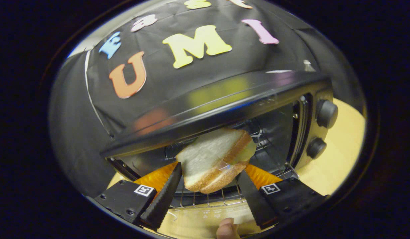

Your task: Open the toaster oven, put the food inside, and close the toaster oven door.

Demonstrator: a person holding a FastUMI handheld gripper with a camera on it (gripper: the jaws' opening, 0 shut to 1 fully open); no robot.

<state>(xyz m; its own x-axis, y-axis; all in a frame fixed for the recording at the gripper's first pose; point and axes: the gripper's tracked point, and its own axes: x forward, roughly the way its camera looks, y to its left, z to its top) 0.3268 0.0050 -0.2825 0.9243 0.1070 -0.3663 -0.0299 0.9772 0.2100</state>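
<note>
Two black serrated fingers (165, 194) of the handheld gripper (210, 181) tilted and aimed into the open mouth of the black toaster oven (225, 109), clamped on a sandwich of white bread slices with a pale filling (215, 159). Sandwich pinched at its near lower edge between both fingers, held slanted above the wire rack (208, 199), its far half already past the oven's upper front lip. Two black round knobs (326, 114) on the oven's right panel. Oven standing on a light wooden tabletop (344, 149). Fingertip of a person's hand (227, 229) just below the fingers, near the lowered glass door (205, 215).
</note>
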